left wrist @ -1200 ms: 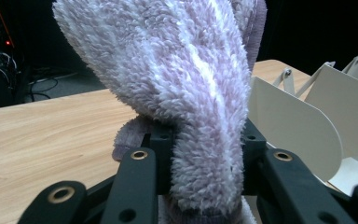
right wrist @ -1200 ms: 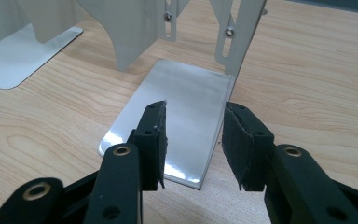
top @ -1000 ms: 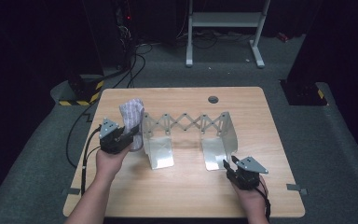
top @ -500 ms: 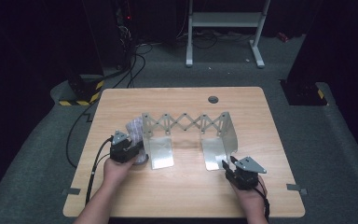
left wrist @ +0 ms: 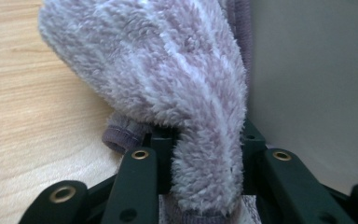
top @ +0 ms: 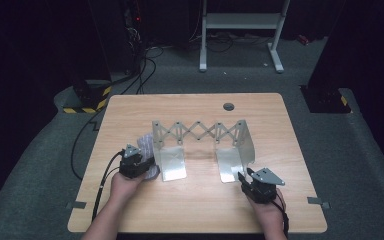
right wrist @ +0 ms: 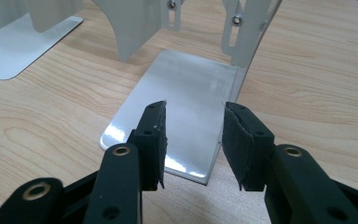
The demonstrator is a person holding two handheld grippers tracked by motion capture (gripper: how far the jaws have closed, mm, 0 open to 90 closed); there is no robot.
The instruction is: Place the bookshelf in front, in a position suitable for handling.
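Lowered toward centre-left, left gripper [top: 139, 161] is pinching fluffy lilac sock [left wrist: 168, 93] beside folding metal rack [top: 200, 135]; right gripper [right wrist: 193, 140] is idling spread; releasing comes next.

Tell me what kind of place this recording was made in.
Probably a lab or studio workspace: a lone wooden table on grey carpet, dark surroundings, loose cables and a white equipment stand behind.

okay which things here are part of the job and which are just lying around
Part of the job:
- fuzzy lilac sock, gripped by the left hand-held gripper
- expandable metal rack
- right hand-held gripper, open, by the rack's right plate

Just lying about:
- cables on the floor
- white stand
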